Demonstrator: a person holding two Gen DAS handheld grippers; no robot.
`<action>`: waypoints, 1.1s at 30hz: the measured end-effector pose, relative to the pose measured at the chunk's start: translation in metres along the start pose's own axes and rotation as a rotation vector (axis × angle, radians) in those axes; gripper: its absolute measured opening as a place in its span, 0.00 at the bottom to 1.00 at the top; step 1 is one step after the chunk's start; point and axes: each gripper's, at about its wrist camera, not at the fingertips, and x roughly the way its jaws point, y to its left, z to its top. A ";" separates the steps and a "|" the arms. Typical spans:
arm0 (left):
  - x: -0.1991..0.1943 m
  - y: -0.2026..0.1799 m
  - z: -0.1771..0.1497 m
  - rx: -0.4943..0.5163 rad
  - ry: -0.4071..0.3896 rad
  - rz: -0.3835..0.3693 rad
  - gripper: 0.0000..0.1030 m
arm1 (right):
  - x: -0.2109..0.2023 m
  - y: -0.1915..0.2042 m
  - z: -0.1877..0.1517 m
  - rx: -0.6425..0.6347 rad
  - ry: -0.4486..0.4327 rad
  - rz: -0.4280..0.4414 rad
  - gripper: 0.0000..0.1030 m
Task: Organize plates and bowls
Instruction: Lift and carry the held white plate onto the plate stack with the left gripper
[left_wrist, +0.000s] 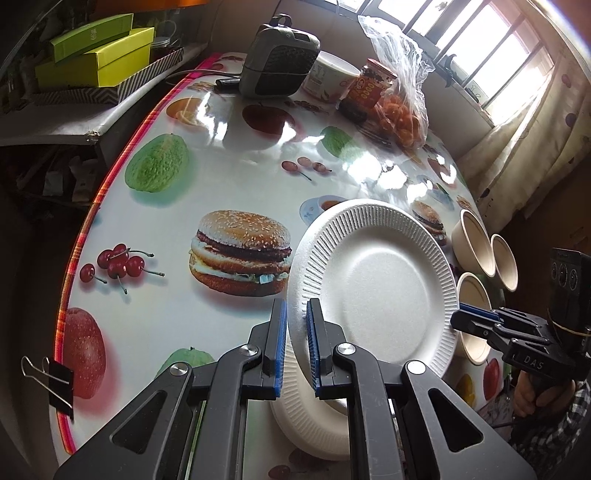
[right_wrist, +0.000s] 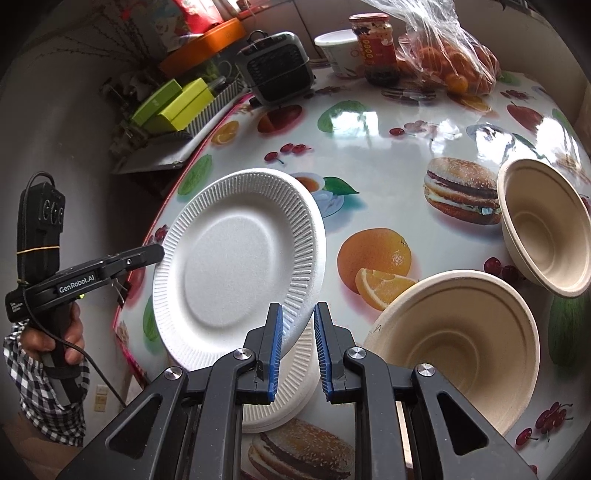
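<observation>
A white foam plate (left_wrist: 376, 280) (right_wrist: 232, 266) hangs tilted above the fruit-print table, gripped at opposite rims. My left gripper (left_wrist: 296, 321) (right_wrist: 160, 253) is shut on its left rim. My right gripper (right_wrist: 298, 321) (left_wrist: 460, 314) is shut on its right rim. A second white plate (left_wrist: 310, 421) (right_wrist: 291, 391) lies on the table beneath, partly hidden by the fingers. Three beige bowls stand to the right: a large near one (right_wrist: 469, 343) (left_wrist: 474, 306) and two farther ones (left_wrist: 476, 240) (left_wrist: 504, 262), one of which shows in the right wrist view (right_wrist: 546, 221).
At the table's far end stand a grey appliance (left_wrist: 277, 59), a white tub (left_wrist: 328, 77), a red-labelled jar (left_wrist: 373, 86) and a bag of oranges (left_wrist: 402, 114). A binder clip (left_wrist: 55, 376) grips the left table edge. Green boxes (left_wrist: 99, 55) sit on a side shelf.
</observation>
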 end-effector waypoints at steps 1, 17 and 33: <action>-0.001 0.000 -0.002 0.000 0.000 -0.001 0.11 | 0.000 0.001 -0.001 0.000 0.000 0.001 0.17; 0.003 0.008 -0.033 -0.008 0.040 0.003 0.11 | 0.005 0.008 -0.028 -0.011 0.026 -0.004 0.17; 0.012 0.005 -0.046 0.015 0.072 0.022 0.11 | 0.013 0.005 -0.047 -0.008 0.049 -0.024 0.18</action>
